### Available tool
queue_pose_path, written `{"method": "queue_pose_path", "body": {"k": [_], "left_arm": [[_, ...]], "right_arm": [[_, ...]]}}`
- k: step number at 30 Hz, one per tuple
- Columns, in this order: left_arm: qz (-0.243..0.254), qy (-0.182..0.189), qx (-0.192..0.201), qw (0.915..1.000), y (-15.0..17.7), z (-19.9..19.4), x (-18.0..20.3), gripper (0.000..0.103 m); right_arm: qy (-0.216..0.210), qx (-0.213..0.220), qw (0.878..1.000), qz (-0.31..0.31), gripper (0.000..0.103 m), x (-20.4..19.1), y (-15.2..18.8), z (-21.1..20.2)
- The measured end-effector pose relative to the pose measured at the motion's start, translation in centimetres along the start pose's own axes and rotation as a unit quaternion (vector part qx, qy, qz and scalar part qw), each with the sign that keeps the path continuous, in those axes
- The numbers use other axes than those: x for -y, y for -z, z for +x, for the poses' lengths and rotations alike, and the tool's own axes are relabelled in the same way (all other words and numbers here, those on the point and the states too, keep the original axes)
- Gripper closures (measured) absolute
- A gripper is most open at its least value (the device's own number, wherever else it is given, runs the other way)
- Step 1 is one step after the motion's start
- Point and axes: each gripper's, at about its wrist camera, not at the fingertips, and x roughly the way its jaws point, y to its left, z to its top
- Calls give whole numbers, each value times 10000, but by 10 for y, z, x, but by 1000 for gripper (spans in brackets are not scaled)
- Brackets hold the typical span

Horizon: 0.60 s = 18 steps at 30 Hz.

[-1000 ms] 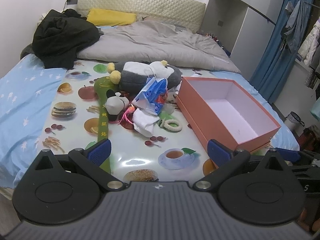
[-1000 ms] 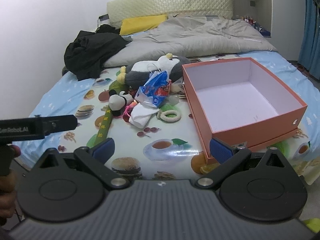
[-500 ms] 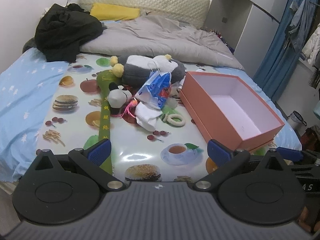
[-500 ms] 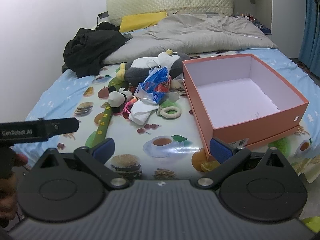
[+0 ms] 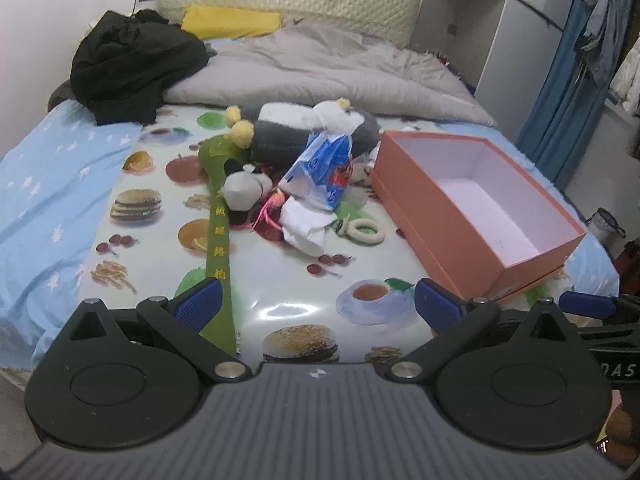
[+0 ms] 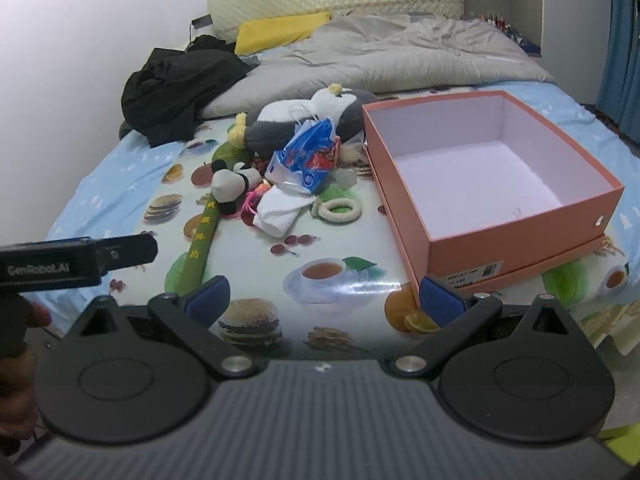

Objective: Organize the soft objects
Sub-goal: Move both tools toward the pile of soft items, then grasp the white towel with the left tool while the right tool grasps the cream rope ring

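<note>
Orange cardboard box (image 5: 472, 216), open top, white inside, nothing in it; stands on the bed at 2 o'clock of the left wrist view, on a food-print plastic cover (image 5: 288, 280).

Soft objects, one pile just left of the box, at 12 o'clock of both views:
- grey-and-white penguin plush (image 5: 304, 130), lying on its side at the far edge of the pile;
- blue-and-white plastic bag (image 5: 320, 170), leaning against the penguin plush;
- small panda plush (image 5: 244, 188), at 9 o'clock of the bag;
- white folded cloth (image 5: 306, 222), touching the bag's near edge;
- white ring toy (image 5: 364, 232), flat on the cover between cloth and box;
- pink strands (image 5: 270, 206), between panda plush and cloth;
- long green strip (image 5: 218, 240) with yellow characters, running from the pile toward the left tool.

Left tool (image 5: 318, 304): blue pads wide apart, nothing between them, hovering above the near edge of the cover. Right tool (image 6: 326, 298): pads likewise wide apart, holding nothing, near the box's closest corner.

Background: black clothing (image 5: 132, 64), grey duvet (image 5: 332, 68), yellow pillow (image 5: 230, 26).
</note>
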Motion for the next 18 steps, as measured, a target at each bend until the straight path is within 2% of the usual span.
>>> {"method": "queue_pose_path", "body": {"k": [5,8,10,11,18], "left_arm": [[-147,69,-148,9998,-4,23,-8,0],[-237,52,-187,9995,-9,42,-13,0],[-260,12,-177,9995,-14,53,-17,0],[-289,53,-182,9994,-16,59,-19,0],[-429,236,-168,9987,-32,108,-35,1]], "right_arm": [[-89,-67,9999,17,0,1,-2,16],[-180,-183,9997,6,4,-1,-4,32],[-238,-261,9994,-7,13,-2,-6,44],[-250,-295,9993,-19,14,-3,-6,50],[-245,-388,9984,-326,15,-11,-13,98]]}}
